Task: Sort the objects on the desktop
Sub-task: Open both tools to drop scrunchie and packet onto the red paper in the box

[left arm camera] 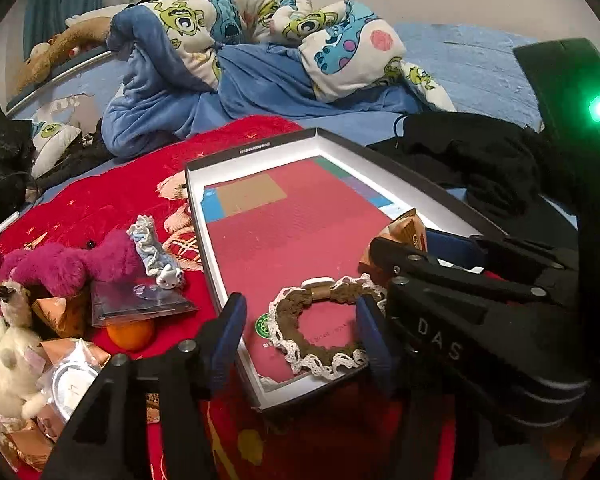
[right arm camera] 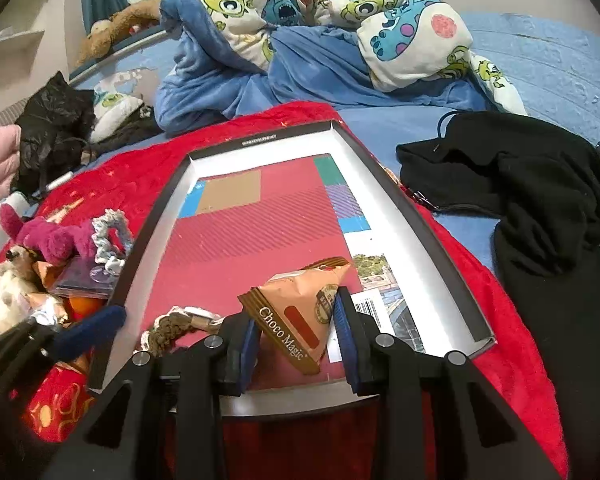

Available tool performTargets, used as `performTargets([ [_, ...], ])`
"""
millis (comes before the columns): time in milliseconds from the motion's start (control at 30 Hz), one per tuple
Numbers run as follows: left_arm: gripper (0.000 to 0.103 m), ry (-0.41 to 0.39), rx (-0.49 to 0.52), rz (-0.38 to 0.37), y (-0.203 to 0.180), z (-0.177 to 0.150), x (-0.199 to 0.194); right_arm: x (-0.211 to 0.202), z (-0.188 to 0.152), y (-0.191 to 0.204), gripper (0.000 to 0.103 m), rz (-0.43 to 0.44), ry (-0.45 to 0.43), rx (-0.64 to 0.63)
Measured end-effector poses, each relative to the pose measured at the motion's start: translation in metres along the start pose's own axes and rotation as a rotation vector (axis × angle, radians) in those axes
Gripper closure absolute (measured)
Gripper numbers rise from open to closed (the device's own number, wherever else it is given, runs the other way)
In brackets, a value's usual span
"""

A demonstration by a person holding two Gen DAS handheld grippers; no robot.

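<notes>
Jaws around one snack packet (right arm camera: 300, 312)

A home bedroom. A bed (right arm camera: 540, 60) carries a rumpled cartoon-monster quilt (right arm camera: 300, 4) and a red blanket (left arm camera: 112, 192). Plush toys (left arm camera: 60, 264) lie about.

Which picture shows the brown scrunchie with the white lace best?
The left wrist view. There the whole scrunchie lies as a ring in the box, between the open left gripper fingers. The right wrist view shows only a corner of it, behind the snack packet.
</notes>
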State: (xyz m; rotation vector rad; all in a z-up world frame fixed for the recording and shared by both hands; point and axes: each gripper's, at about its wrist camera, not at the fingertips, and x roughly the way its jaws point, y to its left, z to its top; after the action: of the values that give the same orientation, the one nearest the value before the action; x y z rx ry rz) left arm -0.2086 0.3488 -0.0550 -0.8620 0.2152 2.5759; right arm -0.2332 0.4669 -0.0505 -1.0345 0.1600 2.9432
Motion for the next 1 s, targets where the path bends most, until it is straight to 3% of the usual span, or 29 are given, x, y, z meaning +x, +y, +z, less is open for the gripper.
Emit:
performTargets([
  [67, 0.031, -0.010, -0.007, -0.038, 0.003, 0.000, -0.002, -0.003, 0.000, -0.002, 0.069, 0.018, -0.016, 0.009],
  [100, 0.028, -0.017, -0.003, -0.027, 0.002, 0.001, -0.003, -0.005, -0.001, -0.002, 0.057, 0.041, -0.022, 0.010],
  [167, 0.003, -0.037, 0.005, -0.019, -0.001, 0.001, -0.007, -0.012, 0.000, 0.000, 0.029, 0.023, -0.049, 0.004],
  [200, 0.000, -0.047, 0.005, -0.002, 0.000, 0.002, -0.009, -0.013, 0.000, 0.001, 0.006, 0.016, -0.051, 0.004],
  [433, 0.000, -0.042, 0.004, -0.023, -0.001, 0.001, -0.008, -0.019, 0.000, 0.003, 0.000, 0.003, -0.070, -0.003],
  [1000, 0.000, -0.043, 0.005, -0.025, 0.000, 0.001, -0.011, -0.020, -0.001, 0.003, 0.000, -0.019, -0.069, -0.003],
])
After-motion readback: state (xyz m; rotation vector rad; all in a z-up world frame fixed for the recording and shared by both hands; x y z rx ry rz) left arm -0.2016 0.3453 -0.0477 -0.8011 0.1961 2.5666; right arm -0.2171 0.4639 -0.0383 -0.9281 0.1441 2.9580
